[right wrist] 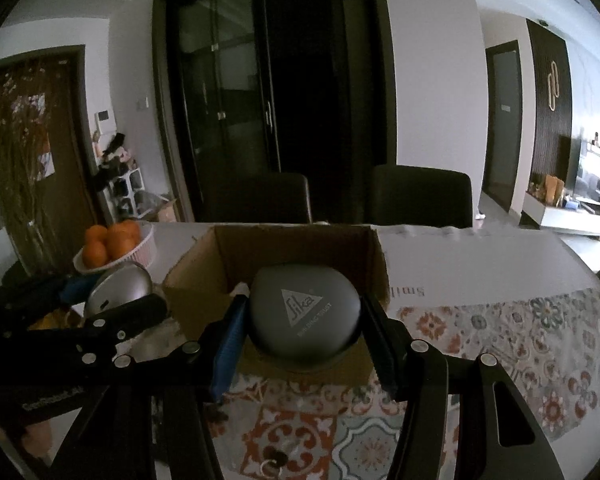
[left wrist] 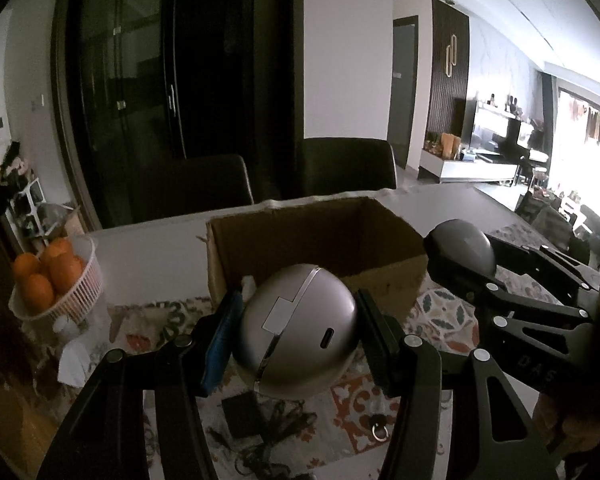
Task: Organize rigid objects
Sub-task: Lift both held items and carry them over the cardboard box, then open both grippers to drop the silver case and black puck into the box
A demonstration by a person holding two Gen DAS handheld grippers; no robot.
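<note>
Ahead of both grippers sits the open cardboard box on the table, its mouth facing up, with a patterned cloth under its near side — this box looks like the place the held things are meant to go. From the right wrist view the box lies straight ahead and slightly below the jaws, its near wall almost directly beneath the load; from the left wrist view it lies ahead and a little to the right. By that reading the right hand is the nearer one and has the shorter path over the near wall.

Next in size are the loads themselves. The left gripper is clamped on a silver rounded case, pads pressing its two sides, the seam and a small port facing the camera. The right gripper is closed around a dark grey rounded case printed with a triangular logo, held flat-side up. Both cases hang clear of the table, above the cloth.

Smaller things matter less to the move: a white basket of oranges stands well to the left of the box, and a dark adapter with cable plus a small metal ring lie on the cloth below the left jaws — still to be sorted, I judge.
</note>
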